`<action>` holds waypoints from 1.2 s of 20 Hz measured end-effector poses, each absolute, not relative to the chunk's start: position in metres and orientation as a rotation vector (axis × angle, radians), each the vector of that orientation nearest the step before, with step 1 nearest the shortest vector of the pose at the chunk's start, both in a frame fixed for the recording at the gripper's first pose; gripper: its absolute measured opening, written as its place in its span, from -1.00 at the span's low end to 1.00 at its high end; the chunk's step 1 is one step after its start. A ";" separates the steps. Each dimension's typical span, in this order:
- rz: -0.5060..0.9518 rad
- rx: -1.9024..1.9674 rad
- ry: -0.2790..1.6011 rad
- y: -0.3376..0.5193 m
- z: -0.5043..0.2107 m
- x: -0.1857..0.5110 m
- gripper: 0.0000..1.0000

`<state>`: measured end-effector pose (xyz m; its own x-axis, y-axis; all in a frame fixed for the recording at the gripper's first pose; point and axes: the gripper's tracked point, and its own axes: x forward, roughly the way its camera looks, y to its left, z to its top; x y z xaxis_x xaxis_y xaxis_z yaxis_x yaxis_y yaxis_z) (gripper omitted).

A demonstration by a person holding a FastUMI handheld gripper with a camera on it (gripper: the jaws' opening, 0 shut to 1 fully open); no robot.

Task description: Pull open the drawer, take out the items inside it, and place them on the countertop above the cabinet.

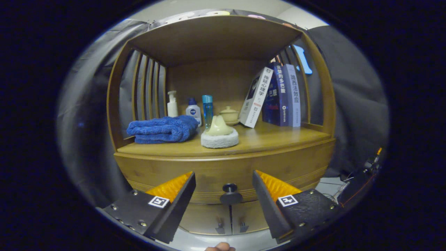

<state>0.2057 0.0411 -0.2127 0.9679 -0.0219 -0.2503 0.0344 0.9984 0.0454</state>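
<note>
Centrally, gripper (224, 190) low in frame, jaws apart, dark drawer knob (230, 188) between them, untouched, drawer (209, 170) closed, blue towel (162, 129) upper left on table (271, 139).

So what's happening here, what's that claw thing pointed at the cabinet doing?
A person is holding a two-finger gripper up to a wooden cabinet. Its fingers are spread open, with the drawer's dark round knob just ahead, lined up in the gap between them, not yet gripped. The drawer looks shut. On the countertop above sit a folded blue towel, a few bottles, a small lidded cup and some leaning books.
</note>
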 end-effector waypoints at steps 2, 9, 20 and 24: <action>-0.052 0.052 0.228 0.030 -0.188 0.185 0.95; -0.057 -0.017 0.189 0.009 -0.100 0.116 0.95; -0.126 0.057 0.053 -0.031 0.006 0.062 0.98; -0.135 0.053 0.026 -0.040 0.017 0.055 0.99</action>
